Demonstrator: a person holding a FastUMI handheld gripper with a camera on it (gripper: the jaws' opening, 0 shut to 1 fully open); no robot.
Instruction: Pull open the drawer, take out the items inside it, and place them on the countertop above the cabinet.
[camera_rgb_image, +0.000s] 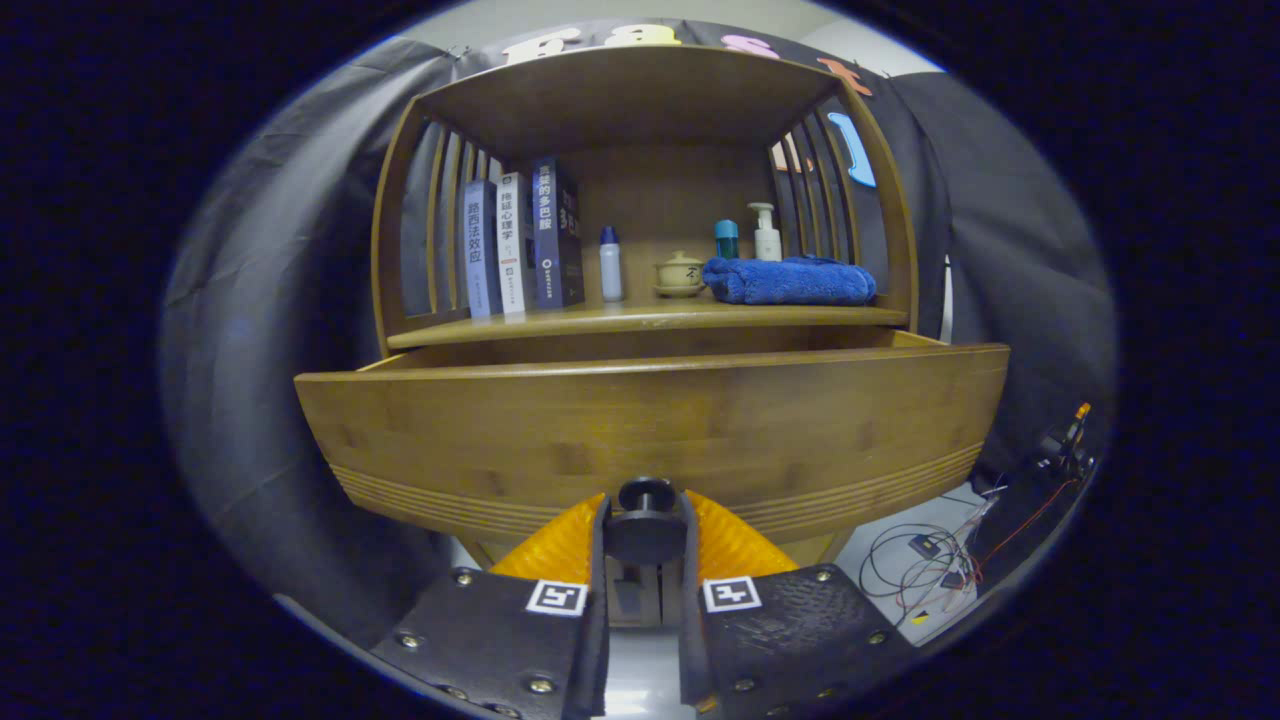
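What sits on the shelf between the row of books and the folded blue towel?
In the gripper view, a white bottle and a small lidded cup on a saucer stand between the books and the blue towel.

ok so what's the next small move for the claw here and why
Probably release the knob and lift the claw above the drawer front. The drawer already stands pulled out from under the shelf, both fingers pinch the knob, and the drawer's inside is hidden from this low angle.

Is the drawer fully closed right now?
No, the drawer is pulled out from under the shelf, with the gripper clamping its knob.
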